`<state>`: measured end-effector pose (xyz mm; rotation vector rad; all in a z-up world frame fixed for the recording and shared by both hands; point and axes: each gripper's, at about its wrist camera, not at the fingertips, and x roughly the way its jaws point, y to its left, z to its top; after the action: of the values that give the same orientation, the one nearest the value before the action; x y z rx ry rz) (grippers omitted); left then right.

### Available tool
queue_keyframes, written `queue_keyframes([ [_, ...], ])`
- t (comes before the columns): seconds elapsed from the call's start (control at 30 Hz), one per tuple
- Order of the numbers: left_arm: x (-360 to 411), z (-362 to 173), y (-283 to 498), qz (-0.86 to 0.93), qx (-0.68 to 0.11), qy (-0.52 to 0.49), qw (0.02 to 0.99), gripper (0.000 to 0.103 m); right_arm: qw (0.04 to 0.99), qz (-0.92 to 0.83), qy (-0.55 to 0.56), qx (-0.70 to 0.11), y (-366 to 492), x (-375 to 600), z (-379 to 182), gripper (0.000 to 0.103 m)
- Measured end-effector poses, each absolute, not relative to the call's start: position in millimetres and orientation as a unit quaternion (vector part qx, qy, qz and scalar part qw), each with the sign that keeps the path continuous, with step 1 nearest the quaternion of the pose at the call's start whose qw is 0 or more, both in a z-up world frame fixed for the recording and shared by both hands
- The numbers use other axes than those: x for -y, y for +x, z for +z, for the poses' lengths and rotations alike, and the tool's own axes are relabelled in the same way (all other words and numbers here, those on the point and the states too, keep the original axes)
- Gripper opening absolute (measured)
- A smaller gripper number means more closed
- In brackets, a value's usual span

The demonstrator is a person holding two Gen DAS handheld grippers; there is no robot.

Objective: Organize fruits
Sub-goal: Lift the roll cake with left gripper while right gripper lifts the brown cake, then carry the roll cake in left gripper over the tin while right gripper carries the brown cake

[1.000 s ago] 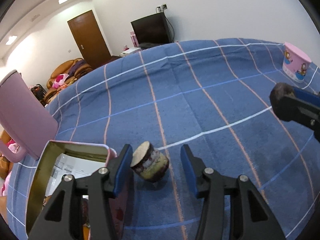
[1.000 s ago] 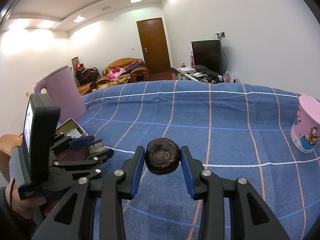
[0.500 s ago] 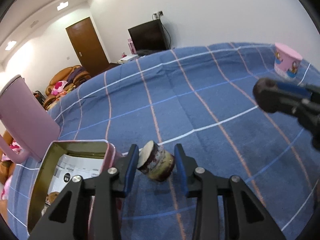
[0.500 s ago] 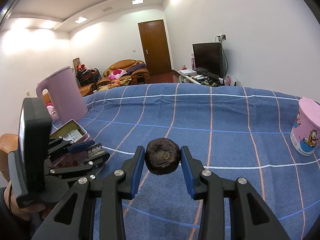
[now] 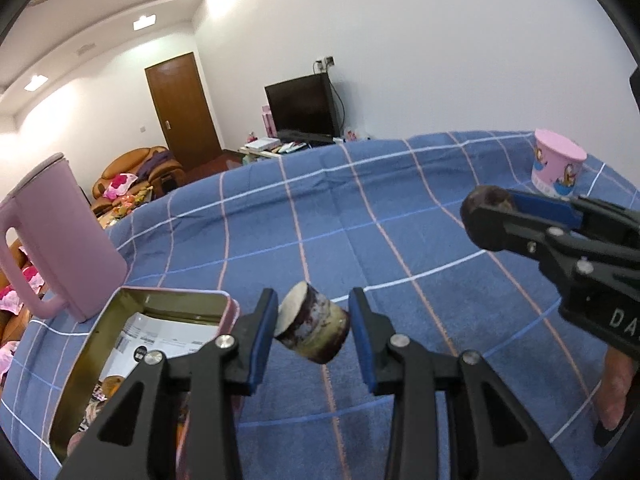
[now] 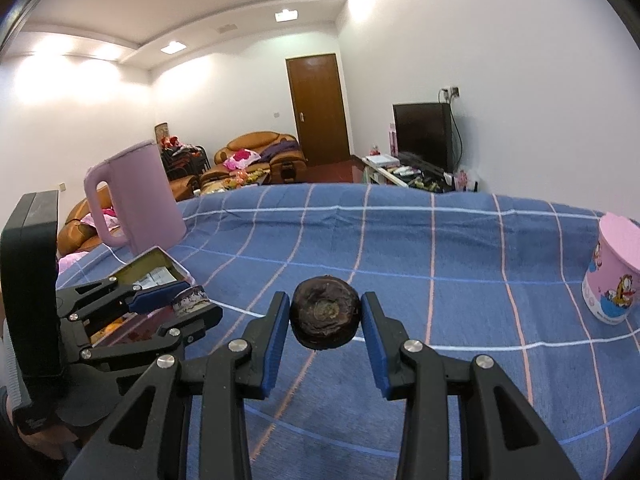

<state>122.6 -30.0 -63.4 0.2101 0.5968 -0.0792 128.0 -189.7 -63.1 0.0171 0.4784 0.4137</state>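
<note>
My left gripper (image 5: 313,330) is shut on a short sugarcane piece (image 5: 313,330), purple-skinned with a pale cut end, held above the blue checked cloth beside the open pink tin box (image 5: 120,344). My right gripper (image 6: 324,322) is shut on a dark round water chestnut (image 6: 324,322), held above the cloth. In the left wrist view the right gripper (image 5: 486,210) with its dark fruit sits at the right. In the right wrist view the left gripper (image 6: 188,304) holds its piece over the tin's (image 6: 152,268) near edge.
A pink kettle (image 5: 56,236) stands behind the tin at the left. A pink cartoon cup (image 6: 614,276) stands at the far right of the table. The tin holds papers and some items. A TV, a door and sofas lie beyond the table.
My left gripper closed on the sugarcane piece and lifted it off the cloth. My right gripper kept its hold on the water chestnut and moved closer to the left one.
</note>
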Motion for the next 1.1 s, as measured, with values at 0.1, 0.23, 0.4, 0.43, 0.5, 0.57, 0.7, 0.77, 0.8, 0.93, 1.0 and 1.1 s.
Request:
queue_keyframes([
  [0.1, 22, -58, 118, -0.036, -0.287, 0.099, 0.952, 0.038, 0.952, 0.206, 0.001, -0.228, 126, 183, -59, 0.039],
  [0.23, 6, -49, 111, -0.028, -0.280, 0.089, 0.955, 0.038, 0.950, 0.214, -0.004, -0.227, 126, 171, -54, 0.039],
  [0.4, -16, -40, 106, -0.016, -0.276, 0.077, 0.958, 0.038, 0.945, 0.234, -0.012, -0.227, 127, 147, -45, 0.039],
  [0.43, -22, -38, 105, -0.010, -0.275, 0.075, 0.959, 0.038, 0.944, 0.240, -0.013, -0.226, 128, 141, -43, 0.039],
  [0.5, -32, -37, 104, -0.006, -0.275, 0.070, 0.959, 0.038, 0.941, 0.250, -0.015, -0.227, 129, 127, -39, 0.039],
  [0.57, -46, -36, 104, 0.004, -0.275, 0.064, 0.959, 0.038, 0.939, 0.259, -0.024, -0.225, 130, 113, -37, 0.039],
  [0.7, -69, -34, 101, 0.017, -0.271, 0.050, 0.961, 0.038, 0.936, 0.272, -0.032, -0.223, 130, 91, -35, 0.039],
  [0.77, -78, -34, 99, 0.024, -0.268, 0.045, 0.962, 0.038, 0.935, 0.276, -0.037, -0.219, 130, 80, -34, 0.039],
  [0.8, -83, -34, 98, 0.027, -0.267, 0.041, 0.962, 0.038, 0.935, 0.278, -0.039, -0.217, 129, 76, -33, 0.039],
  [0.93, -99, -32, 95, 0.037, -0.262, 0.032, 0.964, 0.038, 0.933, 0.288, -0.045, -0.213, 127, 62, -31, 0.039],
  [1.0, -103, -31, 94, 0.041, -0.260, 0.031, 0.964, 0.038, 0.931, 0.292, -0.047, -0.213, 126, 55, -31, 0.039],
  [1.1, -109, -32, 93, 0.046, -0.261, 0.028, 0.964, 0.038, 0.930, 0.297, -0.048, -0.213, 126, 46, -32, 0.039],
])
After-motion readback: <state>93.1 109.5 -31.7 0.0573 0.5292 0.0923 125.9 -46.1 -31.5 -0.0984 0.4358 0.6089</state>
